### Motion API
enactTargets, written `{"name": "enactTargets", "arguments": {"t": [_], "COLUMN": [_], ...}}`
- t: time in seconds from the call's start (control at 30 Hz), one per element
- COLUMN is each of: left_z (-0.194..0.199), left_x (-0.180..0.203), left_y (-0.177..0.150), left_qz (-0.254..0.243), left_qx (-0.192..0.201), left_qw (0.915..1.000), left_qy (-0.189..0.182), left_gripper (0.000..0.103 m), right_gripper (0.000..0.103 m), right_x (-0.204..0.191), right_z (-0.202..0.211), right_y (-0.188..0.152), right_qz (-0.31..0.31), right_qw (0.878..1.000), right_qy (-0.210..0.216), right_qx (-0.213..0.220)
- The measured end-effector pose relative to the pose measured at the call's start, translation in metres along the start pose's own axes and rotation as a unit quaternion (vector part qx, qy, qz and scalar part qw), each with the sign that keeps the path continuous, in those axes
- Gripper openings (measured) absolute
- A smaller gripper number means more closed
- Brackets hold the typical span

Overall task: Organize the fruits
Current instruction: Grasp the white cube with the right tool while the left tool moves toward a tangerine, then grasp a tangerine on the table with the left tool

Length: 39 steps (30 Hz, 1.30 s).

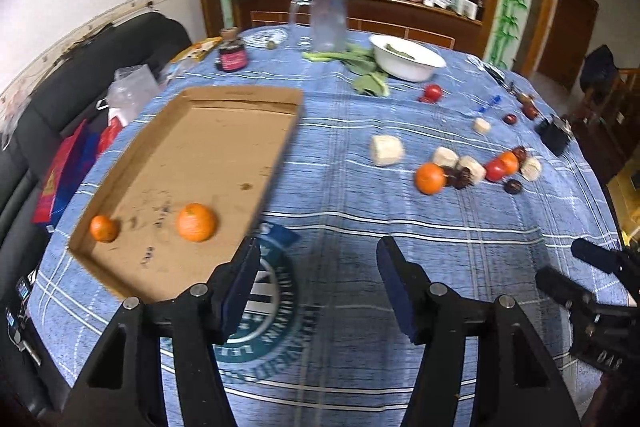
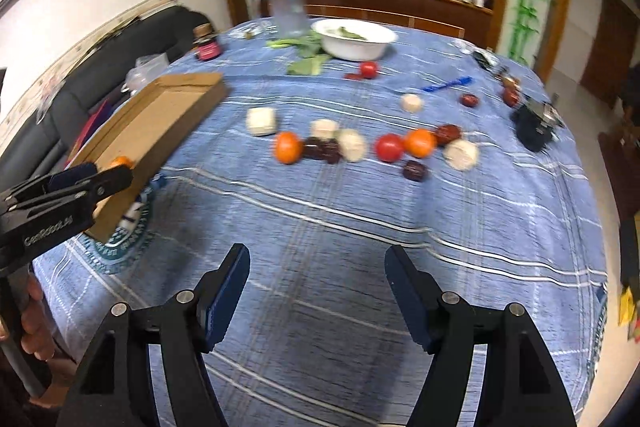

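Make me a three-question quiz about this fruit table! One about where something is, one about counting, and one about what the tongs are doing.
1. Where is the white bowl?
A. inside the cardboard tray
B. at the far side of the table, beside green leaves
C. on the sofa

2. How many oranges lie in the cardboard tray?
A. none
B. two
C. five

3. What are the left tongs and right tongs doing?
A. both open, holding nothing
B. both squeezing an orange
C. one gripping the bowl

Answers:
1 B, it sits far back next to the leaves.
2 B, a small orange and a bigger orange lie there.
3 A, only tablecloth shows between the fingers.
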State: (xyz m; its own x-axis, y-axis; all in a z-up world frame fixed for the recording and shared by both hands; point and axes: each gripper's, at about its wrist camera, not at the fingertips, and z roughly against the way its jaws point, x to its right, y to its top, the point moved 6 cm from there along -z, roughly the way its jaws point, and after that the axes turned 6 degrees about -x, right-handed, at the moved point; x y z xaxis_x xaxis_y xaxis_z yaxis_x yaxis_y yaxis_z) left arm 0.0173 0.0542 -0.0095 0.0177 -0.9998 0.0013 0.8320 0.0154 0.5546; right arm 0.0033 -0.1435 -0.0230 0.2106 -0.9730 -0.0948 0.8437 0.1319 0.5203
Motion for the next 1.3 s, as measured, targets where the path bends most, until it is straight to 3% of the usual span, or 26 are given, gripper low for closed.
{"name": "enactTargets", "arguments": {"t": [0.33,0.5,0.8,0.87,0.9,0.93,1.3], "left_z": [-0.009,-0.017,-0.038,-0.044,-0.047,-0.051,-0.108], "left_x": [0.025,0.029,0.037,0.041,0.043,0.046,0.077], "left_y": [-0.007,-0.01,-0.003,0.001,0.005,0.008,0.05], "left_qz": [-0.021,-0.029,-0.029,-0.031,-0.031,-0.031,0.001], "left_qx": [-0.024,-0.036,-0.063,-0.067,-0.069,-0.069,-0.1], "left_qw": [0.9995,0.9989,0.9976,0.9972,0.9971,0.9971,0.9946], "left_qy": [-0.006,0.0,0.007,0.006,0.006,0.005,-0.026], "left_gripper": [0.064,0.065,0.065,0.065,0.065,0.065,0.064], "right_gripper": [0.074,0.074,0.074,0.066,0.045,0.034,0.034], "right_x": [0.095,0.142,0.154,0.158,0.158,0.158,0.158], "right_z": [-0.013,-0.037,-0.093,-0.101,-0.104,-0.107,-0.085], "right_y": [0.013,0.033,0.076,0.078,0.079,0.079,0.073], "right_qz": [-0.05,-0.077,-0.034,-0.032,-0.029,-0.025,-0.012], "right_qw": [0.997,0.996,0.999,0.999,0.999,0.999,1.0], "right_qy": [-0.051,-0.053,-0.033,-0.026,-0.024,-0.018,-0.004], "right_qx": [0.011,0.004,-0.017,-0.021,-0.021,-0.025,-0.006]}}
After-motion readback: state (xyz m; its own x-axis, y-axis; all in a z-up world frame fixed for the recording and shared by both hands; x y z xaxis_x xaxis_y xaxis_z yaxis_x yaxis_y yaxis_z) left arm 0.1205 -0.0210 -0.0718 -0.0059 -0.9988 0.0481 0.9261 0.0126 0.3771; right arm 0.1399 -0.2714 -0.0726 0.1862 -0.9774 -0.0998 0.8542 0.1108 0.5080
